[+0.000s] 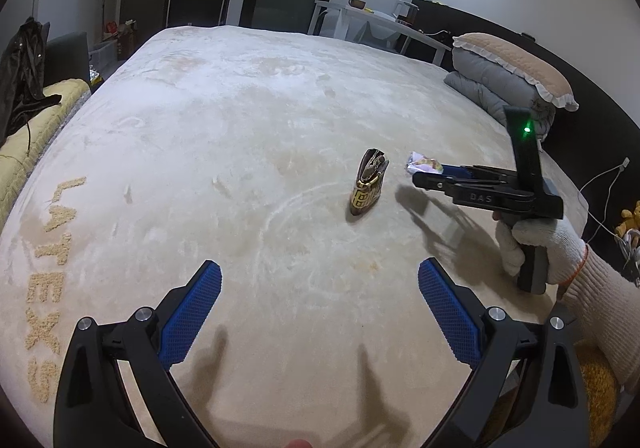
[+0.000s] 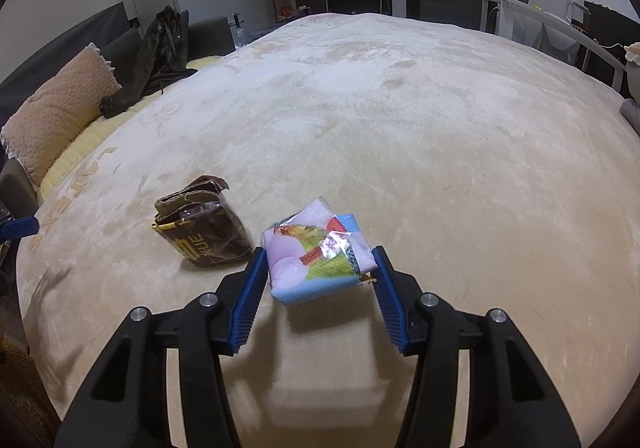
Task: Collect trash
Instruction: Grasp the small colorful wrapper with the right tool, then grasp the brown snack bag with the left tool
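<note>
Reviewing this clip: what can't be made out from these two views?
- Print on the brown wrapper: creased and glared in the right wrist view, too small in the left.
- Underside of the colourful packet held in the right gripper: faces away; the left wrist view shows only its tip.
- Any trash bin: in neither view.
- Items on the far table: too small.
- Left gripper: jaws apart, empty.

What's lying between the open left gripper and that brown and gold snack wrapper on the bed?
Nothing: in the left wrist view only bare cream blanket separates the left gripper from the wrapper.
</note>
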Available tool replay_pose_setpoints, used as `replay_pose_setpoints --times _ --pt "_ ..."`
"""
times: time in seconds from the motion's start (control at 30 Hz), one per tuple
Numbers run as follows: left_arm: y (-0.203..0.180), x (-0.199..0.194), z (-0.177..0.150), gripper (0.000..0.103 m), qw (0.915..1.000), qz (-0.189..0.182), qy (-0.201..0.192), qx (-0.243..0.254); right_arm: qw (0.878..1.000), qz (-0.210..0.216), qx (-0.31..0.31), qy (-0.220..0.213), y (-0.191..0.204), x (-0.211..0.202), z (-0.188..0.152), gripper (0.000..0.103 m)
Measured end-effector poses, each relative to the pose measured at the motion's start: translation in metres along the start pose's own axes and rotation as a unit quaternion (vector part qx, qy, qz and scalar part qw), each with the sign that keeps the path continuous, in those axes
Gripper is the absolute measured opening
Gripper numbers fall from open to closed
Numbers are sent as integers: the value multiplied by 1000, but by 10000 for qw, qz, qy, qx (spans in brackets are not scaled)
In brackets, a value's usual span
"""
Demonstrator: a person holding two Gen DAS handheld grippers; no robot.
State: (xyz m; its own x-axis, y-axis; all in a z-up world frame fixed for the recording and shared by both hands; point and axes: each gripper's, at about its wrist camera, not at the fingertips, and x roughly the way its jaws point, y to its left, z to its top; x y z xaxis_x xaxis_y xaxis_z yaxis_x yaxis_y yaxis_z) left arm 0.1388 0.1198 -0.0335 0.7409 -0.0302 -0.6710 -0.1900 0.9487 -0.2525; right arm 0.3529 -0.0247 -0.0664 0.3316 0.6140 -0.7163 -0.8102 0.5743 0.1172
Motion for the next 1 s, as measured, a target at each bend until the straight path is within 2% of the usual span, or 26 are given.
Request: replay_pose_setpoints --times 0.27,0.57,0.67,1.0 --pt "-15 30 16 97 9998 -167 -106 73 9995 152 -73 -264 4 -49 -15 53" --pt "-32 64 36 96 9992 -342 -175 124 9984 294 88 -475 -13 -89 -29 53" --pt "-38 79 41 96 9991 -303 -127 251 9982 305 113 -502 -20 -97 -35 53" --pt "-47 129 54 94 9995 -287 150 26 9975 241 174 -639 -33 -118 -44 53"
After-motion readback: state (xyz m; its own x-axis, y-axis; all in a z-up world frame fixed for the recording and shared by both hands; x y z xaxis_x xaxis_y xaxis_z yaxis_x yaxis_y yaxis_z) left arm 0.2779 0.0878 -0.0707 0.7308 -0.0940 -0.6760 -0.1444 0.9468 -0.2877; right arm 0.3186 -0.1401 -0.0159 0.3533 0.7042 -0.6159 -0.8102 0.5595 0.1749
